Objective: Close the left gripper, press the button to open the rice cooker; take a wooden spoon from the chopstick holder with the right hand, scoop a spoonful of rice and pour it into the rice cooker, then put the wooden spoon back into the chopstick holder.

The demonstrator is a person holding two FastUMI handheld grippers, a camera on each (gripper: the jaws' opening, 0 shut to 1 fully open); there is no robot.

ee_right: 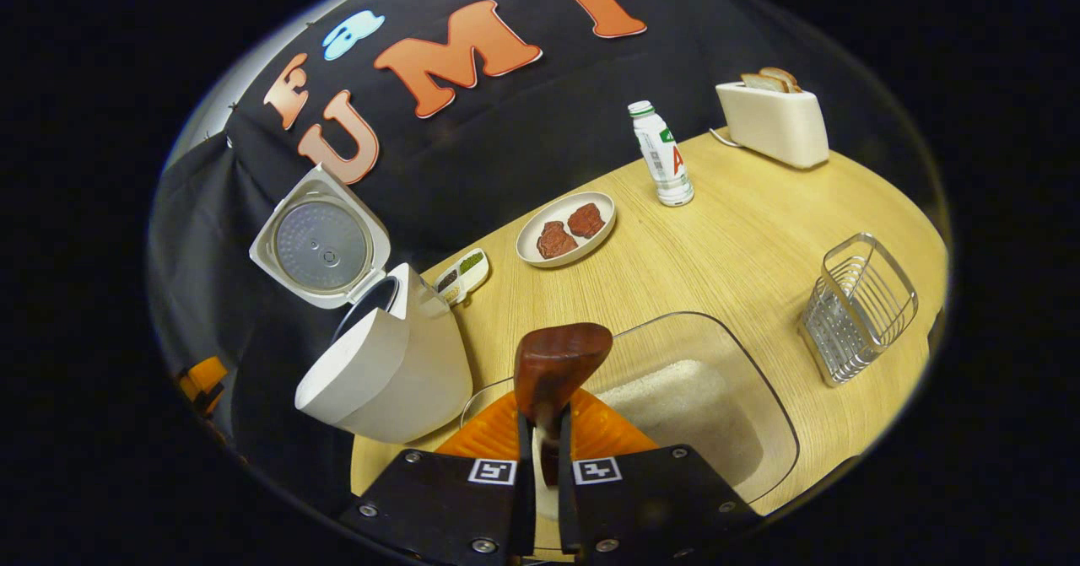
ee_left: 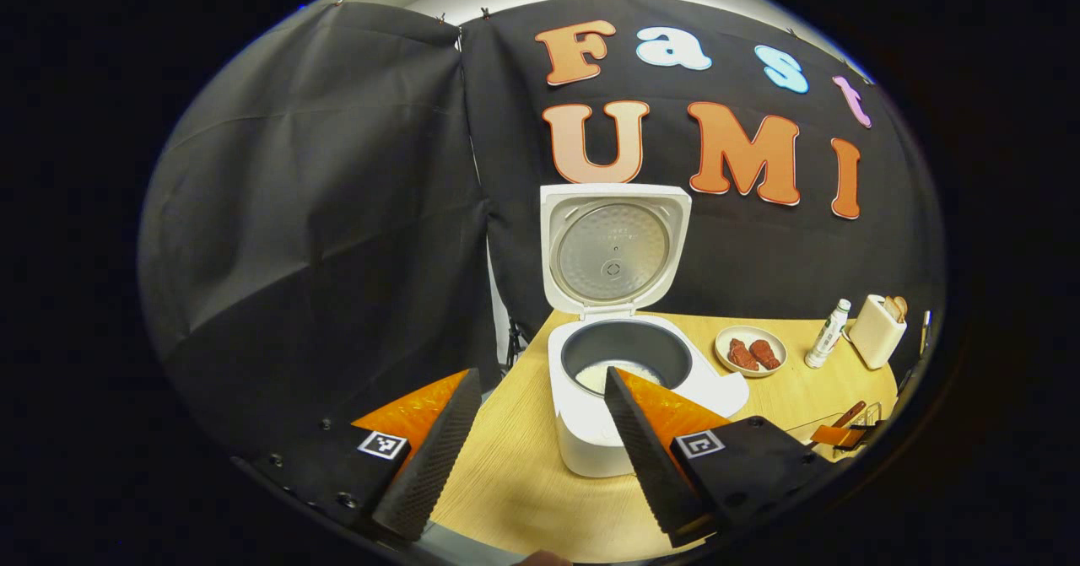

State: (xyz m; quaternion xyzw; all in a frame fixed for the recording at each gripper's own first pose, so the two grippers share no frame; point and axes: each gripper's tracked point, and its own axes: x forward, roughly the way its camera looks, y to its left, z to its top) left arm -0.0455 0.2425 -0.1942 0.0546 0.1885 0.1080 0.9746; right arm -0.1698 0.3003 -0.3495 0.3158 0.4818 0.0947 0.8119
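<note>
Right gripper view, fingers clamping wooden spoon, rice cooker lid up

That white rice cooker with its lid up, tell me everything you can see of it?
The white rice cooker is a rounded, glossy, plastic-looking box standing on the light wooden table near its back left corner, by the black cloth. Its hinged lid stands upright and open, showing a round silvery metal inner plate. Inside sits a dark grey pot with a patch of white rice at the bottom. Nothing grips it; the left gripper hangs open in front of it.
</note>
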